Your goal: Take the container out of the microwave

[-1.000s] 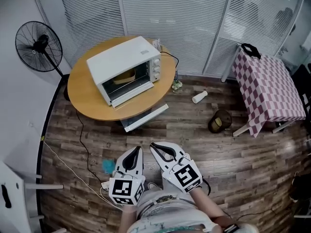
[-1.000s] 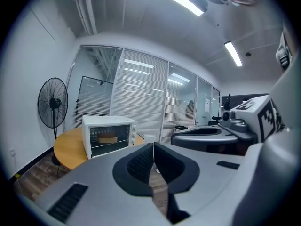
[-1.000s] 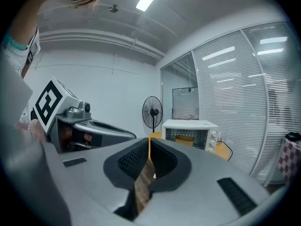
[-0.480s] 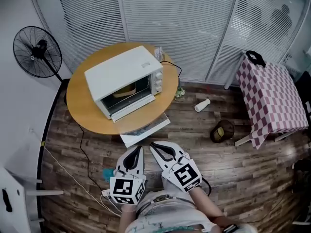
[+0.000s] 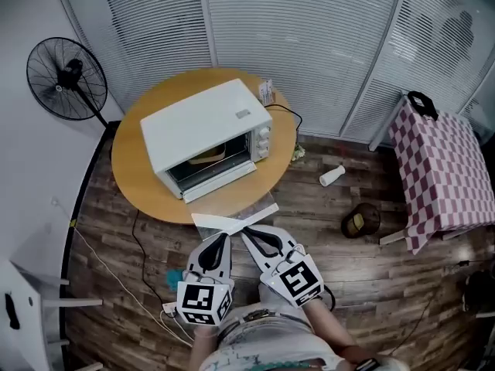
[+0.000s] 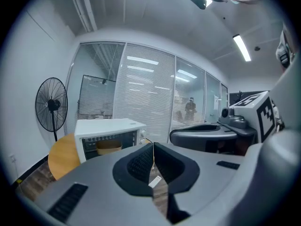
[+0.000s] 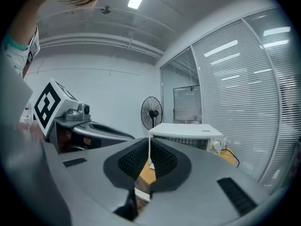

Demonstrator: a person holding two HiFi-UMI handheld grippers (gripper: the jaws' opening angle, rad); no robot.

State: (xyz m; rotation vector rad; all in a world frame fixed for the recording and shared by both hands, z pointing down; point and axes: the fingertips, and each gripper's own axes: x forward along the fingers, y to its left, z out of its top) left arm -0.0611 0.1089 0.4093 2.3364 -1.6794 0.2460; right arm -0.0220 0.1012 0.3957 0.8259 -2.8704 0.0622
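- Pointing toward the round wooden table (image 5: 135, 180), the left gripper (image 5: 220, 238) and the right gripper (image 5: 247, 233) are held side by side at the bottom of the head view. Both pairs of jaws are clenched together, and nothing is gripped in either.
- Just beyond their tips, a flat white panel (image 5: 234, 218) is seen at the table's near edge.
- On the table, the white microwave (image 5: 203, 122) is set with its door folded down.
- The tan container (image 5: 207, 156) is seen inside the cavity, well apart from both grippers.
- Farther off, a black standing fan (image 5: 68, 77) is seen at the left and a checked tablecloth (image 5: 441, 165) at the right, before white blinds (image 5: 302, 37).
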